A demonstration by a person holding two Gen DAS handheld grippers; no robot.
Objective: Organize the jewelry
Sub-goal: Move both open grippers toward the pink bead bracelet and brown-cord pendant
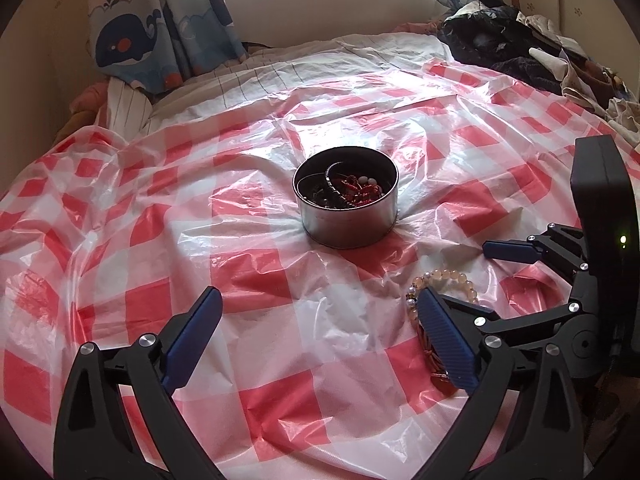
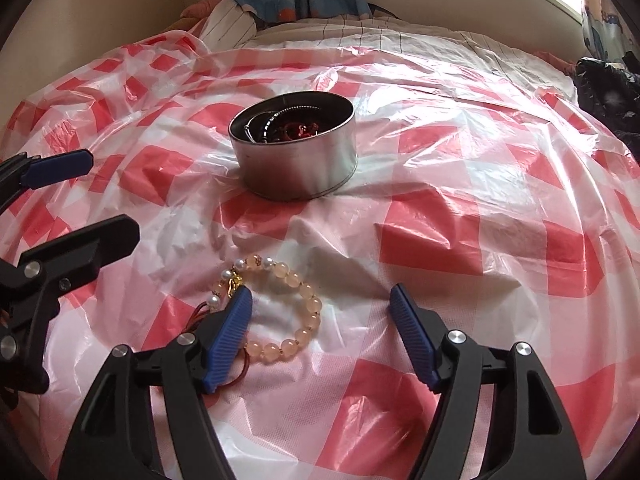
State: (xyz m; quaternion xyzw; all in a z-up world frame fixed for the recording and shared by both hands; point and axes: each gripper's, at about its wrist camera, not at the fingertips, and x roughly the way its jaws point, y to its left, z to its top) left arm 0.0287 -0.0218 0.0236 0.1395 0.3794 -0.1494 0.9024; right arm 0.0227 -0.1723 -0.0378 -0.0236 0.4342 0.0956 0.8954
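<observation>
A round metal tin (image 1: 347, 216) holding several dark and red bracelets sits in the middle of the red-and-white checked plastic sheet (image 1: 260, 276); it also shows in the right wrist view (image 2: 296, 168). A pale peach bead bracelet (image 2: 290, 308) with pearls and a red cord lies on the sheet near me, also seen in the left wrist view (image 1: 448, 280). My right gripper (image 2: 320, 300) is open, low over the bracelet, its left finger inside the loop. My left gripper (image 1: 320, 308) is open and empty, left of the bracelet.
The sheet covers a bed with a striped cover (image 1: 320, 60). A pile of dark clothes (image 1: 520, 40) lies at the far right. Whale-print curtains (image 1: 160, 20) and a window are behind. The right gripper (image 1: 452, 276) shows at the right edge of the left view.
</observation>
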